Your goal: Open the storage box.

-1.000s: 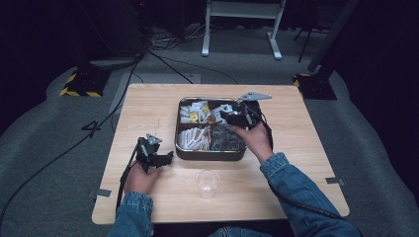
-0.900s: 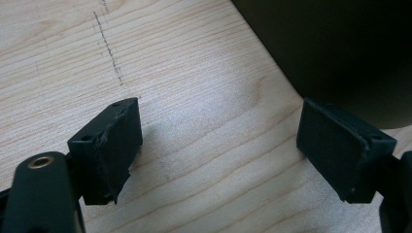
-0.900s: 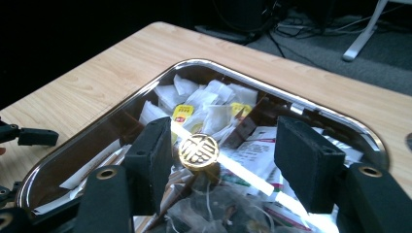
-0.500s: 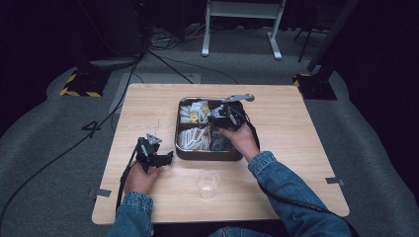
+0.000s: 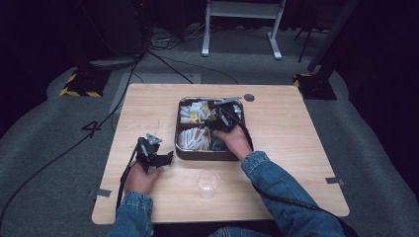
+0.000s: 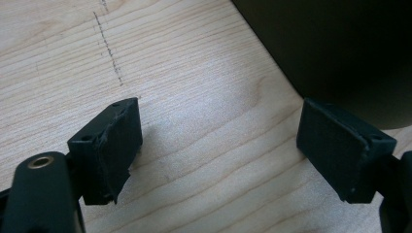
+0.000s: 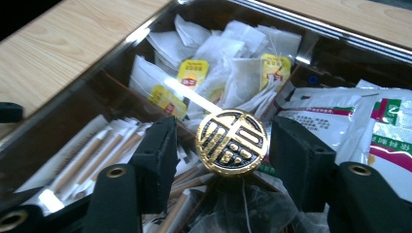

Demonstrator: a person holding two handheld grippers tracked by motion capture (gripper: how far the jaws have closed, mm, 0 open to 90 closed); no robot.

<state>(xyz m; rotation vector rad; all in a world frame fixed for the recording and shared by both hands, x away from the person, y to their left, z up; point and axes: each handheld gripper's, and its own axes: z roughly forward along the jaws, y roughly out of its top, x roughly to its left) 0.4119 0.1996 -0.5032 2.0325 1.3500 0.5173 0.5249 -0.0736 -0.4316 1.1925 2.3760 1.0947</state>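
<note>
Box (image 5: 179, 129), dark metal, divided into compartments, on the wooden table (image 5: 296, 143) at about 12 o'clock from my seat; transparent lid on, with a gold knob (image 7: 231, 141) at its centre.

Contents, seen through the lid: tea bags (image 7: 193, 74) with yellow tags in the far compartment; paper-wrapped sticks (image 7: 87, 155) at 9 o'clock of the knob; white printed sachets (image 7: 384, 121) at 3 o'clock.

My right gripper (image 7: 221, 150): over the box, jaws spread to either side of the knob and just now closing in on it. The knob sits between the pads, a gap showing on each side; not yet pinched.

My left gripper (image 6: 218, 145): jaws spread wide, nothing between them, low over bare wood just beside the box's dark outer wall (image 6: 340, 48), at 9 o'clock of the box.

Clear plastic cup (image 5: 207, 183): upright, empty as far as I can tell, at 6 o'clock of the box.

Progress, by my judgement: early. Lid remains to be gripped and lifted; nothing taken out, nothing in the cup.
</note>
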